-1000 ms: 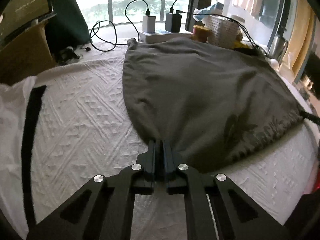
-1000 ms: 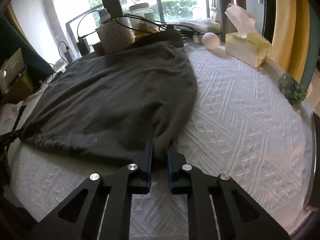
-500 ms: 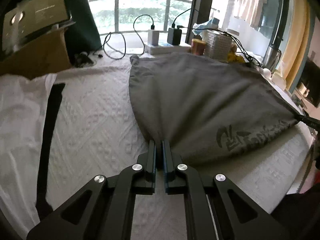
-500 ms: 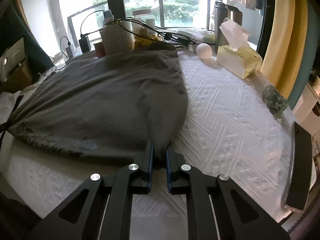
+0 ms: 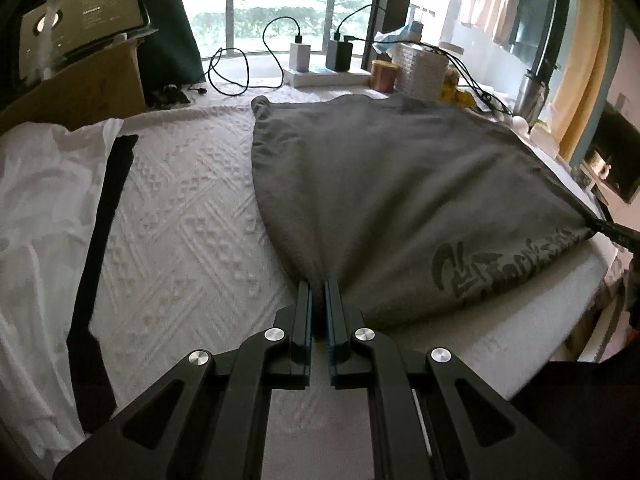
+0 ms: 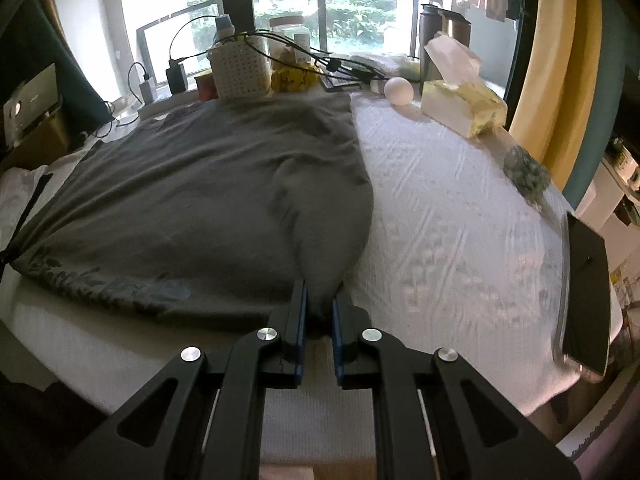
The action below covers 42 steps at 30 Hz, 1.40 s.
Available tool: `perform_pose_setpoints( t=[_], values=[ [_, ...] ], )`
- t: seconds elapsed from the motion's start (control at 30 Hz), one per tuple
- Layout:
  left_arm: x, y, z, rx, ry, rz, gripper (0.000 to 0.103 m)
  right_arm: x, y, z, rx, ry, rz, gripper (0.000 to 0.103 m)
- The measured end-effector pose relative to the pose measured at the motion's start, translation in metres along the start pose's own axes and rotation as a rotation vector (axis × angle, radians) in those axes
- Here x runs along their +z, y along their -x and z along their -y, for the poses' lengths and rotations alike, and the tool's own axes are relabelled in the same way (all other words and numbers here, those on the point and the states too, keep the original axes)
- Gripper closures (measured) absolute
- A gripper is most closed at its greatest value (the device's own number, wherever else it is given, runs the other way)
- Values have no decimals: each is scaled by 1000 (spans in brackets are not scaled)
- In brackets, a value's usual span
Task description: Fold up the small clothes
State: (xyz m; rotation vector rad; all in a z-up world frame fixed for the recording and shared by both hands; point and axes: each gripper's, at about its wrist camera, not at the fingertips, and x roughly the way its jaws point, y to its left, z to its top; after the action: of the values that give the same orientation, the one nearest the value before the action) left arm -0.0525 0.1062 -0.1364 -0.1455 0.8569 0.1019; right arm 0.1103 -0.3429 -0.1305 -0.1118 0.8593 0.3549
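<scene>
A grey garment [image 5: 392, 200] with a dark printed logo lies spread on the white textured bedcover [image 5: 180, 216]. My left gripper [image 5: 319, 286] is shut on the garment's near left corner. My right gripper [image 6: 319, 292] is shut on the near right corner of the same garment [image 6: 192, 204]. The cloth is pulled taut between the two grippers along the near edge. The other gripper's tip shows at the far right edge of the left wrist view [image 5: 616, 232].
A white garment with a black strip [image 5: 44, 216] lies at the left. A cardboard box [image 5: 80, 80], chargers with cables [image 5: 300, 56] and a white basket [image 6: 240, 68] stand at the back. A tissue box [image 6: 460, 108], a white ball [image 6: 398, 90] and a dark tablet [image 6: 586, 292] sit on the right.
Both grippers have pulled back toward the near edge and risen, with the garment corners still held. The cloth has stretched flatter and the printed logo now shows more clearly.
</scene>
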Motion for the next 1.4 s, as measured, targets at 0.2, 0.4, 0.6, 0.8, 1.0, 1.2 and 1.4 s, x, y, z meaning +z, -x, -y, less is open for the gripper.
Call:
perform_pose_setpoints(
  t=[0.2,0.4,0.6,0.8,1.0,1.2,1.4],
  values=[
    [-18,4,3,-3,-9,-38,97,-22,4,3,0,-14,-12,93],
    [-29,8,2,-18,-10,-80,97,-35,11,6,14,-43,-9,93],
    [-28,7,1,-39,-6,-103,96,-37,14,7,29,-48,-24,92],
    [-14,11,-7,0,22,-61,56,-28,24,8,34,-15,-11,84],
    [15,7,-16,86,41,-12,53,-9,30,20,43,-45,21,57],
    [50,-10,-20,111,47,30,53,20,11,24,33,-57,35,57],
    [83,-39,-20,106,29,51,52,53,-19,22,40,-43,34,57]
  ],
)
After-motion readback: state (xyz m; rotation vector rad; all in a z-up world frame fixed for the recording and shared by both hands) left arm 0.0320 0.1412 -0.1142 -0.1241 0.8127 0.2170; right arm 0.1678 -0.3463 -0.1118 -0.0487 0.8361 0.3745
